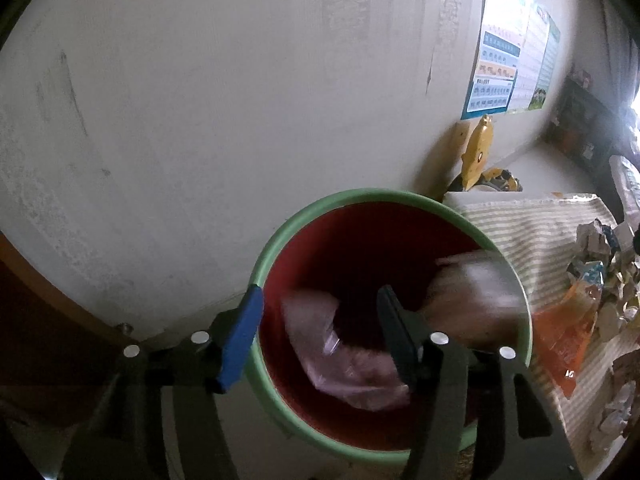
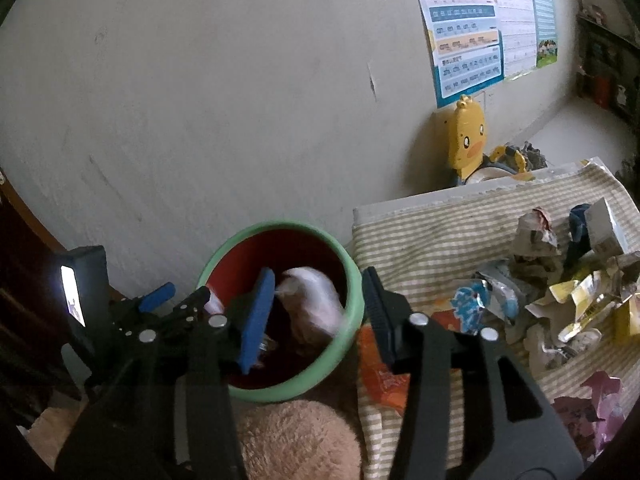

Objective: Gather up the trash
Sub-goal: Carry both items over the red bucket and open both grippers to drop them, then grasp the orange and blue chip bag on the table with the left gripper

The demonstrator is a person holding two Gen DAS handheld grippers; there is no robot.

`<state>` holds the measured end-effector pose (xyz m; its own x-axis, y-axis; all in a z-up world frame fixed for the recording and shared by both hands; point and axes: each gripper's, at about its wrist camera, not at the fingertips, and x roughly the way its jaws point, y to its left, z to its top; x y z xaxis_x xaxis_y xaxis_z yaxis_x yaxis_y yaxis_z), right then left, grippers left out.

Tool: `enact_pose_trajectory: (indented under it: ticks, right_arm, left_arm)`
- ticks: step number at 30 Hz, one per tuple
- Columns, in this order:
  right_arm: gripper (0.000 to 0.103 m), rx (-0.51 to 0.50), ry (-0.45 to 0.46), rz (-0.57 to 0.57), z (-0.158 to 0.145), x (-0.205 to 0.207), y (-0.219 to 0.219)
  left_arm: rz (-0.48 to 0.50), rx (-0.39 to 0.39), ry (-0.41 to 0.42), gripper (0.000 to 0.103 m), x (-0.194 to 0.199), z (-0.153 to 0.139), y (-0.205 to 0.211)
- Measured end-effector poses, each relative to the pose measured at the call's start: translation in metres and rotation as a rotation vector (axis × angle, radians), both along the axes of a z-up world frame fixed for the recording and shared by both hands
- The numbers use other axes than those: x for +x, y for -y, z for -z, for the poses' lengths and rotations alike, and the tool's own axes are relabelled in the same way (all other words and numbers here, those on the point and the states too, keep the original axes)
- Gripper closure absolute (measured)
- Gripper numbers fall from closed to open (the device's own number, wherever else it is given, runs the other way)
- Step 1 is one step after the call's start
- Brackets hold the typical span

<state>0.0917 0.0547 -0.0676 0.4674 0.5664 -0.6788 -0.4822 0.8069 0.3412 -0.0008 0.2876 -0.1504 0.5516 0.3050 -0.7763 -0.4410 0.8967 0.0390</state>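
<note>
A round bin [image 1: 280,240] with a green rim and red inside stands against the wall. My left gripper [image 1: 320,320] hovers over its mouth, jaws open, nothing pressed between the pads. Below it in the bin lie a pinkish plastic wrapper [image 1: 348,364] and a blurred pale piece [image 1: 476,296]. In the right wrist view my right gripper [image 2: 318,308] is open above the same bin [image 2: 352,280], over a blurred pale crumpled piece [image 2: 316,300] inside it. The left gripper [image 2: 186,294] shows at the bin's left edge.
To the right of the bin, a striped cloth [image 2: 420,240] carries a heap of crumpled wrappers [image 2: 560,280] and an orange packet [image 2: 384,376]. A beige plush thing [image 2: 296,440] lies in front of the bin. A yellow duck toy [image 2: 466,136] leans on the wall.
</note>
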Motion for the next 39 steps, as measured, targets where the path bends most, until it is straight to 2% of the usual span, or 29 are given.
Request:
enact_pose_trajectory:
  ticks: [3,6,10,16,18,22,25,28,31,34,37,39]
  right_arm:
    - [0.058,-0.004,0.006,0.011,-0.004,-0.007,0.013]
    - [0.058,-0.012,0.006,0.031,-0.004,-0.012,0.03]
    - [0.058,-0.055,0.008,0.072,0.0,-0.026,0.062]
    - [0.058,-0.073,-0.018,0.15,0.015,-0.041,0.106]
    - [0.058,-0.06,-0.024,0.174,0.017,-0.043,0.118]
    - [0.058,-0.031,-0.017,0.225,0.015,-0.044,0.145]
    - [0.055,-0.009,-0.016,0.266,0.016,-0.044,0.162]
    - [0.055,0.019,-0.028,0.313,0.02,-0.043,0.184]
    - [0.055,0.037,-0.037,0.345,0.023,-0.042,0.201]
    - [0.055,0.052,-0.046,0.367,0.029,-0.041,0.212]
    - [0.055,0.06,-0.063,0.373,0.034,-0.04,0.216]
    - [0.055,0.064,-0.07,0.369,0.036,-0.039,0.215]
  left_arm:
    - [0.003,0.015,-0.006,0.037,0.0,0.001,0.003]
    - [0.004,0.031,-0.017,0.035,0.002,0.001,0.005]
    - [0.015,0.004,-0.001,0.035,0.001,-0.007,0.013]
    - [0.121,-0.057,0.015,0.035,0.01,-0.024,0.053]
    - [0.188,-0.09,0.011,0.035,0.018,-0.028,0.075]
    - [0.391,-0.106,-0.069,0.035,0.044,-0.024,0.129]
    - [0.476,-0.054,-0.117,0.035,0.064,-0.017,0.162]
    - [0.516,-0.055,-0.177,0.035,0.088,-0.003,0.182]
    - [0.513,-0.038,-0.245,0.035,0.105,0.016,0.196]
    - [0.525,-0.073,-0.28,0.033,0.118,0.027,0.201]
    - [0.552,-0.117,-0.288,0.041,0.122,0.033,0.208]
    - [0.573,-0.143,-0.293,0.05,0.121,0.036,0.215]
